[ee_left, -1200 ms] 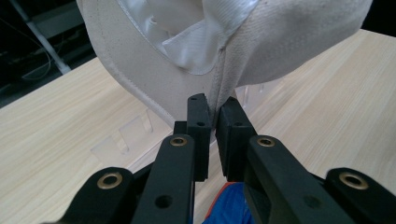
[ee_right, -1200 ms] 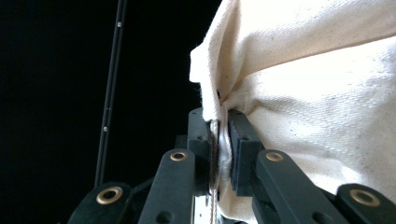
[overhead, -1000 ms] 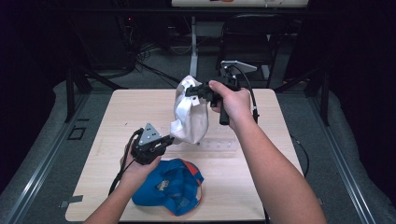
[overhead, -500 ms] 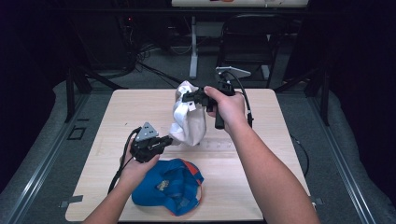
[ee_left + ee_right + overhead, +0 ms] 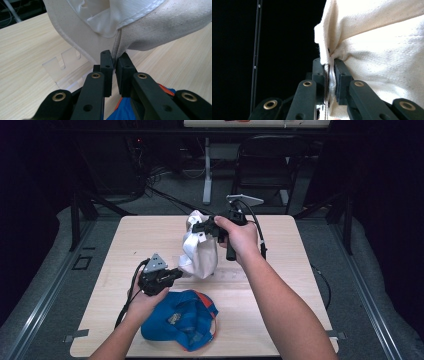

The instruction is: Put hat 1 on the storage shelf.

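- White cap (image 5: 199, 251): held above the table (image 5: 280, 285) between both grippers. Right gripper (image 5: 206, 226) is clamped on its top edge, left gripper (image 5: 176, 273) on a seam at its lower edge.
- Keep both pinches firm and lower evenly, so the fabric doesn't twist (the grip on the seam is thin).
- Clear slotted stand (image 5: 65, 65) sits just under the left jaws, probably the target; hard to be sure.
- Blue cap (image 5: 181, 320) lies behind the left gripper, touching nothing; keep that forearm off it.

No readable text, no brand or number on the white cap (image 5: 199, 251), a small pale patch on the blue cap (image 5: 181, 320) too blurred to read
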